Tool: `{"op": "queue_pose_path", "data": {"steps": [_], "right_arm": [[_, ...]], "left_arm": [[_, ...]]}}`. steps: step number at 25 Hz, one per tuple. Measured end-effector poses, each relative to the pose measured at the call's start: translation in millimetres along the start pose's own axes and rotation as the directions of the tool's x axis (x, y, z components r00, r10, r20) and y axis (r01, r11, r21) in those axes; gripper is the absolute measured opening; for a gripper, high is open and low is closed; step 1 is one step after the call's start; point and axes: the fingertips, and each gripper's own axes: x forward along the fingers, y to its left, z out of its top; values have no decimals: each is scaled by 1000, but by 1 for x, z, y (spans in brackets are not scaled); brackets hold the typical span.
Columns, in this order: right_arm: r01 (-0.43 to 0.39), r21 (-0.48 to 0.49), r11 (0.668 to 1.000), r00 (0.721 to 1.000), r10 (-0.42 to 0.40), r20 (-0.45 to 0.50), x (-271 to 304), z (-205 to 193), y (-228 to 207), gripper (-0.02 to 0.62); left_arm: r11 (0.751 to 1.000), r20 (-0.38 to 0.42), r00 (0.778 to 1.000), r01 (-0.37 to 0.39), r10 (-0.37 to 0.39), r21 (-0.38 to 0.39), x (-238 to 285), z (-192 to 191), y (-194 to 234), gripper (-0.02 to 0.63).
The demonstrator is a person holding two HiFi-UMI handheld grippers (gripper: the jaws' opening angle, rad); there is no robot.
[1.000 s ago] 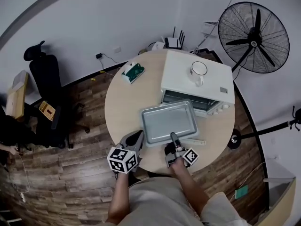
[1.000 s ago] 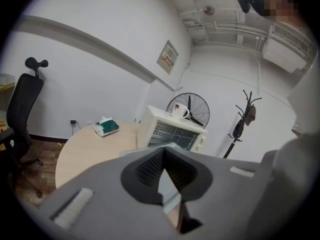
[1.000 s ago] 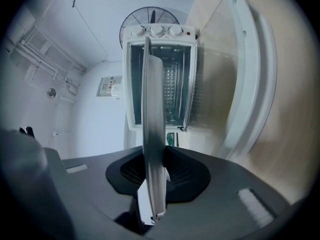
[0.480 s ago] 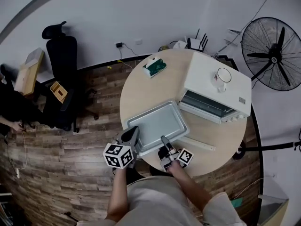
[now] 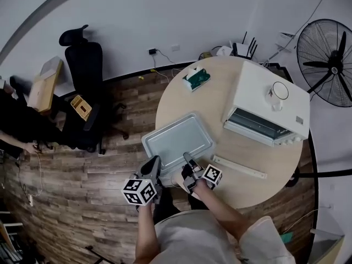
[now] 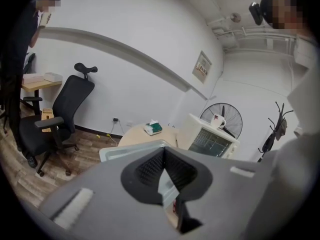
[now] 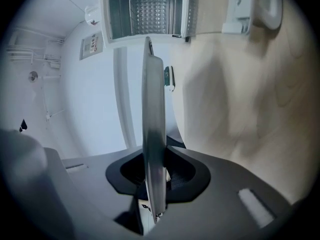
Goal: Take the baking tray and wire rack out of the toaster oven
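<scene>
since before, the baking tray (image 5: 177, 139) slid away from the toaster oven (image 5: 269, 106) to the table's (image 5: 220, 92) left edge. my right gripper (image 5: 187, 159) pinched its near rim. my left gripper (image 5: 155, 163) was squeezed together, empty, by its corner.

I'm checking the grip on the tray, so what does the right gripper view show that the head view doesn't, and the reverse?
Only the right gripper view: the right gripper pinching the rim of the flat silver metal baking tray, seen edge-on. Only the head view: the left gripper, the black office chair, the black standing fan. Both: the tray, the white toaster oven, the round wooden table.
</scene>
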Motion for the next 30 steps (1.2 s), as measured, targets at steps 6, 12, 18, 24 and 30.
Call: {"op": "queue_pose_path", "data": {"steps": [6, 12, 18, 24, 30], "right_arm": [[72, -20, 997, 996, -71, 54, 36, -2, -14, 80], [150, 14, 989, 968, -149, 202, 46, 11, -34, 80], [170, 11, 985, 936, -165, 310, 61, 16, -37, 80], [181, 63, 981, 898, -191, 396, 70, 14, -42, 80], [183, 102, 978, 867, -209, 452, 72, 14, -41, 80]], "left_arm": [[1000, -15, 1000, 3, -4, -10, -6, 11, 38, 55], [998, 27, 998, 59, -59, 1, -6, 58, 70, 55], [989, -20, 989, 147, -147, -8, 5, 56, 91, 55], [980, -165, 966, 200, -199, -11, 21, 12, 124, 55], [923, -249, 917, 232, -313, -308, 53, -38, 167, 110]]}}
